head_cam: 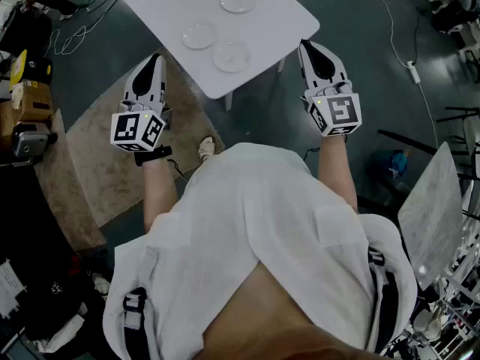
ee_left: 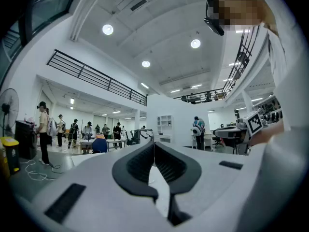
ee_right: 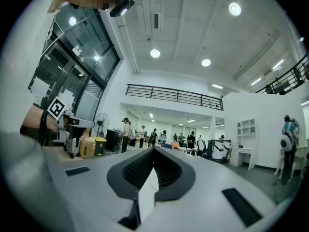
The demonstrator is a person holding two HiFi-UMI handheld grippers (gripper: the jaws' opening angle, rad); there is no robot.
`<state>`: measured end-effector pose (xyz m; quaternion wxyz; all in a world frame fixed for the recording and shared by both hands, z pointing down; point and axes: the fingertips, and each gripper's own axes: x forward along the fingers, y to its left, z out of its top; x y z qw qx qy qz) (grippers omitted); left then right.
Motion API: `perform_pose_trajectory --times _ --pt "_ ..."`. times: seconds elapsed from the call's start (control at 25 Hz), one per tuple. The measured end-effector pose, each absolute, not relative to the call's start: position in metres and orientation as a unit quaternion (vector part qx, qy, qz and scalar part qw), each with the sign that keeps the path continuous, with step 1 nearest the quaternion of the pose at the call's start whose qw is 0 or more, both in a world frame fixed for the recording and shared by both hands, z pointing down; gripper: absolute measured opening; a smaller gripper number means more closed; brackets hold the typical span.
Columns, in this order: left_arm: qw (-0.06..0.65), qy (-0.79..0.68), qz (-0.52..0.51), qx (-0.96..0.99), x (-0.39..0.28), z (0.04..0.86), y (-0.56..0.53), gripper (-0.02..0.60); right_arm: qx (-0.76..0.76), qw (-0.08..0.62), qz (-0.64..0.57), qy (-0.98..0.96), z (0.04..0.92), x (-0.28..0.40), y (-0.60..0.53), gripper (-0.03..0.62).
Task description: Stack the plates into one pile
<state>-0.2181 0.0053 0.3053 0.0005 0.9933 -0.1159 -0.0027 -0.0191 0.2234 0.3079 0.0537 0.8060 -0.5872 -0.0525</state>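
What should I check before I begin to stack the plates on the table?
1. All plates visible on the white table, the far plate, middle plate and near plate: ok.
2. Nothing in the left hand-held gripper: ok.
3. Nothing in the right hand-held gripper: ok.
4. Jaws open for a grasp: not ok, both shut.
5. A gripper above a plate: not ok, both off to the sides.
6. Plates uncracked: cannot tell.
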Motion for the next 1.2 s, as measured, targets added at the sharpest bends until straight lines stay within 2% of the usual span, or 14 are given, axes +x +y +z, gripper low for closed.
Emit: perform_pose_trajectory --times 0.68,1.2 --pt "0.003 -0.117 -0.001 0.993 -0.213 0.31 0.01 0.012 0.804 0.058 -0.063 -0.588 0.312 -0.017 0.227 0.026" --pt "0.013 -0.097 0.015 0.995 -0.176 0.328 0.086 0.012 0.798 0.075 -0.048 -0.595 0.327 0.004 0.286 0.028"
